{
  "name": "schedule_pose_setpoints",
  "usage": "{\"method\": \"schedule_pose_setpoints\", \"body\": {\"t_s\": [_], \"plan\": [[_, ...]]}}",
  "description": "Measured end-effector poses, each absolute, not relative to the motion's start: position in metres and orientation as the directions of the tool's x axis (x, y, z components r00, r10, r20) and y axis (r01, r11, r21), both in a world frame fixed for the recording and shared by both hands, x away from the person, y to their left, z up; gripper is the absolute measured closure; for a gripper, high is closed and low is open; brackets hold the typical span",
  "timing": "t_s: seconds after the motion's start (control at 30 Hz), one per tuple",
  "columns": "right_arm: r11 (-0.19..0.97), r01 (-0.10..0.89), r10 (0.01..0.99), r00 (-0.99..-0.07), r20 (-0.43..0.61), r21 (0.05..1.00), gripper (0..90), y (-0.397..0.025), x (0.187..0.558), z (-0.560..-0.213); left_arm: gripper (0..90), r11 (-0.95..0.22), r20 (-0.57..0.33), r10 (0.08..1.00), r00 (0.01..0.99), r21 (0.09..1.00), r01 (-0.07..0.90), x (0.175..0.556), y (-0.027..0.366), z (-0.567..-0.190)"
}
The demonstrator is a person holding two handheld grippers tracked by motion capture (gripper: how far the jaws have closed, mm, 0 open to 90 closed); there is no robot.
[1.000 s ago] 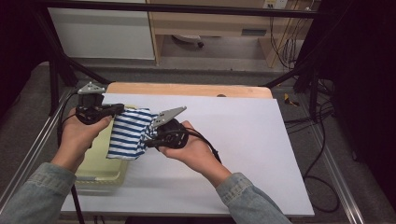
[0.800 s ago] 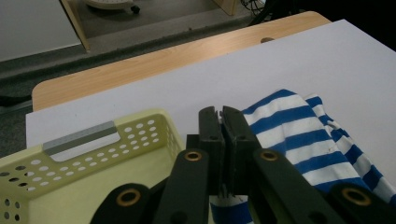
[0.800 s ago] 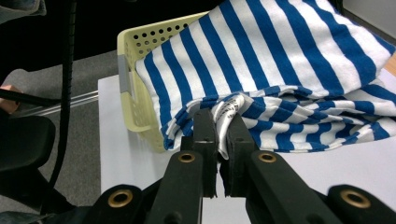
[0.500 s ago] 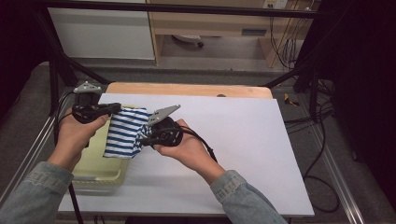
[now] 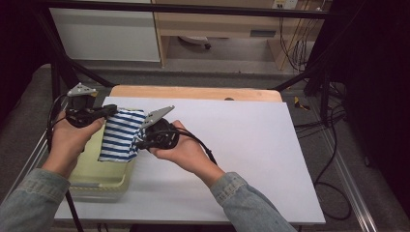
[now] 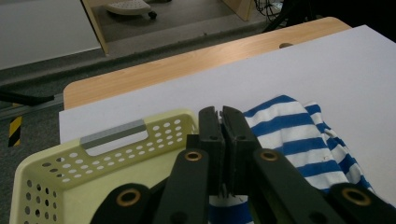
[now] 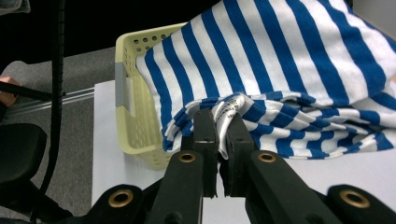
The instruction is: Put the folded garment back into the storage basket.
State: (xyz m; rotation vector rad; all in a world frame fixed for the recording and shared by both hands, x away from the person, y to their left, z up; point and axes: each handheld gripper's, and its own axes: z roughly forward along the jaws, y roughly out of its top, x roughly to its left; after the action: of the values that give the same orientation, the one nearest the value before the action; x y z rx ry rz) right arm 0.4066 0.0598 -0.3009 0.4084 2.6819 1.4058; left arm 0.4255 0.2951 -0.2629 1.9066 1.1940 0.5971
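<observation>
A blue and white striped cloth (image 5: 120,135) is being held up between 2 grippers at the left side of the white table (image 5: 251,159). The left gripper (image 5: 107,112) is being gripped by the person's left hand (image 5: 72,140), and the right gripper (image 5: 140,141) is being gripped by the right hand (image 5: 186,152).

In the left gripper view, the 2 black jaws of the left gripper (image 6: 223,122) are being pressed together, with almost no gap between them. The striped cloth (image 6: 299,140) is seen just to their right and again under them at the bottom edge, so the cloth is being pinched there. Behind the jaws a pale yellow basket (image 6: 70,163) with small holes in its wall and a grey handle is seen.

In the right gripper view, the jaws of the right gripper (image 7: 223,125) are being closed narrowly on a bunched fold of the cloth (image 7: 280,60), where a white label is also caught. The cloth is hanging partly over the rim of the basket (image 7: 128,121).

From the high view, the cloth is being kept above the right side of the basket (image 5: 92,176), which is standing at the table's left edge. A light wooden strip (image 5: 193,92) is seen along the far side of the table.
</observation>
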Motion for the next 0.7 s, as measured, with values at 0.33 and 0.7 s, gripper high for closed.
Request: {"method": "schedule_pose_setpoints", "body": {"t_s": [0.33,0.7], "plan": [[0.52,0.199,0.267,-0.962,0.064,0.83,86.5,0.073,0.413,-0.305,87.1,-0.24,-0.022,0.902,0.431,0.804,0.544,0.432,0.305,-0.265],[0.474,0.2,0.272,-0.959,0.074,0.857,86.5,0.083,0.425,-0.316,87.1,-0.247,0.014,0.922,0.386,0.79,0.561,0.44,0.315,-0.269]]}}
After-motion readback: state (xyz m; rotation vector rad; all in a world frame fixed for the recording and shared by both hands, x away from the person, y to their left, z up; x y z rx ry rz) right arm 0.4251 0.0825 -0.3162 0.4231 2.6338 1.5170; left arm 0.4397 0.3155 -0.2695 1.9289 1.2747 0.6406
